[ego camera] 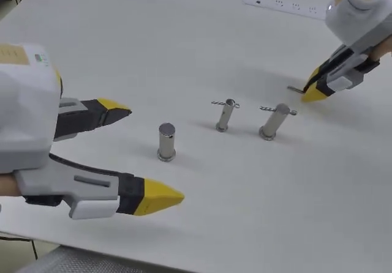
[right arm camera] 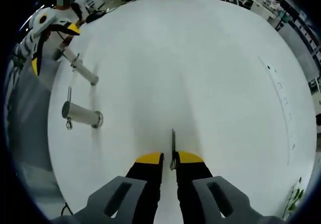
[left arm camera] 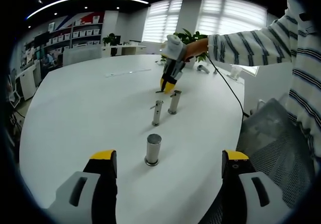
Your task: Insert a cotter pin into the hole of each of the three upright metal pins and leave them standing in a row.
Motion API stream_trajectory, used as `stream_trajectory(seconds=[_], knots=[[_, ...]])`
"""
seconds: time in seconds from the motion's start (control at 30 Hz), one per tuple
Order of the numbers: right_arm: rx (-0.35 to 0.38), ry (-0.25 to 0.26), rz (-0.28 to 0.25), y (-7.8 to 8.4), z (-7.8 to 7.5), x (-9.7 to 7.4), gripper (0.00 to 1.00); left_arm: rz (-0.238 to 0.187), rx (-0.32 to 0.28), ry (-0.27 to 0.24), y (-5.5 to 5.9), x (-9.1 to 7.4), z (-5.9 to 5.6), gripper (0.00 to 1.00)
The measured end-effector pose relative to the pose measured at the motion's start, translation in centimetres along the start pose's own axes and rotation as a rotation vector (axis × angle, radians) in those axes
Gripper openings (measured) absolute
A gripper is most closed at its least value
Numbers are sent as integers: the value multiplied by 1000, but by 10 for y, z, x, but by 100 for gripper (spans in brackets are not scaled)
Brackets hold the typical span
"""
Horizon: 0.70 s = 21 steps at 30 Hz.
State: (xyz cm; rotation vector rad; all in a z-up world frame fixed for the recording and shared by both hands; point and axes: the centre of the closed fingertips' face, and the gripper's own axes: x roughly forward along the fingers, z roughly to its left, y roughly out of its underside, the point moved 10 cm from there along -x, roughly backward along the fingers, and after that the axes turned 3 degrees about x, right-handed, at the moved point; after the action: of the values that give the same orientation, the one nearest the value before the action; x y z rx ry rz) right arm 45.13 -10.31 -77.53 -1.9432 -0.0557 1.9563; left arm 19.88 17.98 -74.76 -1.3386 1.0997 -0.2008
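On the right gripper's (ego camera: 311, 95) housing we read digits that look like 54, cut off by the top of the head view. The tan label on the left gripper (ego camera: 152, 152) is too blurred to read. A white power strip (ego camera: 278, 3) lies toward the far edge of the desk (ego camera: 184, 40), its markings too small to make out.

3 metal pins stand in a row, closer to the desk's near edge. The bare pin (ego camera: 166, 141) has nothing in it. The middle pin (ego camera: 225, 117) and the end pin (ego camera: 273, 123) each carry 1 inserted cotter pin (ego camera: 224, 103) near the top.

The left gripper's fingers (left arm camera: 104, 159) are spread wide. The bare pin stands just ahead of the gap and touches neither finger.

The right gripper's fingers (right arm camera: 149, 159) are pressed nearly together, pinching a loose cotter pin (right arm camera: 173, 141) that juts past their tips, beyond the end pin. We cannot tell whether it touches the desk.
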Motion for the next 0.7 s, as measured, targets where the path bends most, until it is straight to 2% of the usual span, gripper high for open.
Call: stream_trajectory(seconds=[0.2, 0.23, 0.43, 0.7], knots=[[80, 8, -30, 2, 0, -1, 9, -17, 13, 9, -8, 0, 4, 84], [76, 9, -33, 3, 1, -1, 8, -20, 14, 10, -8, 0, 6, 84], [54, 24, -41, 3, 3, -2, 6, -7, 27, 11, -9, 0, 0, 84], [-18, 66, -14, -2, 10, -1, 4, -2, 21, -6, -3, -5, -1, 83]])
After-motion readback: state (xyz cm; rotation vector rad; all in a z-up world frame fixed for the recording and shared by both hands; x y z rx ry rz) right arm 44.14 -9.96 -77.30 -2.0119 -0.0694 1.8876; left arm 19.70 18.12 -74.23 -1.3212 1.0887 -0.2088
